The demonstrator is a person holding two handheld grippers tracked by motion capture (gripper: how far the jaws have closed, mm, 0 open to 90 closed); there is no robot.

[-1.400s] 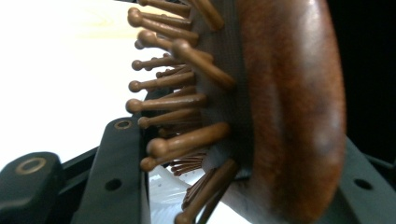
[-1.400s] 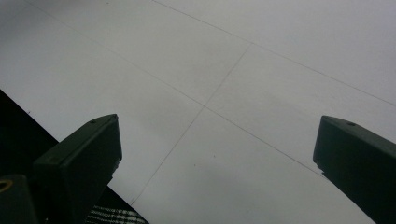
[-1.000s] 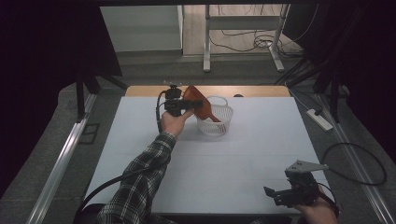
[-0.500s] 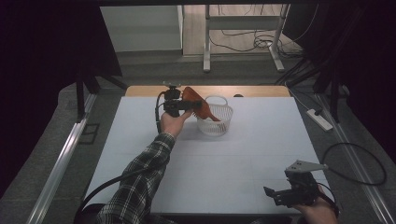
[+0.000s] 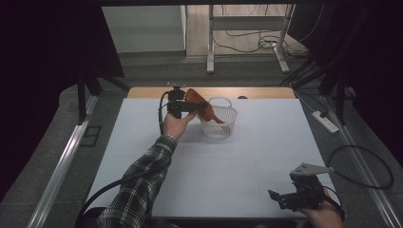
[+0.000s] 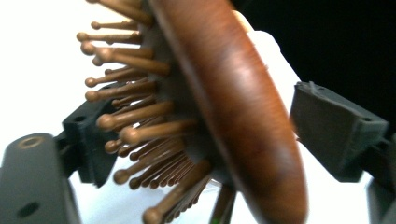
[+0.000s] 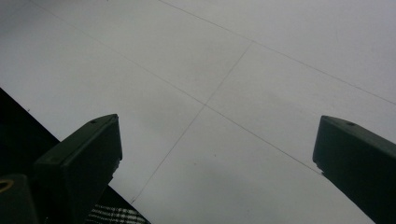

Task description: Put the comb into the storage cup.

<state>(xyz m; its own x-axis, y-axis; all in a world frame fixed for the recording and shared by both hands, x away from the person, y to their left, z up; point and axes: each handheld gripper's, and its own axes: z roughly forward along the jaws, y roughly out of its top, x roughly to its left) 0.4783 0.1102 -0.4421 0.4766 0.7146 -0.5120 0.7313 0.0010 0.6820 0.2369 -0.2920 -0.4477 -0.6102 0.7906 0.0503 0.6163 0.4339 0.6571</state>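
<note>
A brown wooden hairbrush (image 5: 198, 103) with knobbed bristles tilts down into a white wire basket (image 5: 223, 129) at the far middle of the table. My left gripper (image 5: 190, 107) is held at the brush's head, just left of the basket. In the left gripper view the hairbrush (image 6: 243, 107) stands between the two jaws of the left gripper (image 6: 210, 135). Its jaws have just been opening: the right pad (image 6: 334, 126) stands apart from the wood, and the bristles reach toward the left pad. My right gripper (image 5: 281, 199) rests open near the front right edge; between the jaws of the right gripper (image 7: 215, 140) there is only table.
The white table top (image 5: 247, 166) spreads between the two hands. A wooden strip (image 5: 266, 92) runs along the far edge. A plaid sleeve (image 5: 142, 185) crosses the left front. Cables and a power strip (image 5: 325, 121) lie on the floor to the right.
</note>
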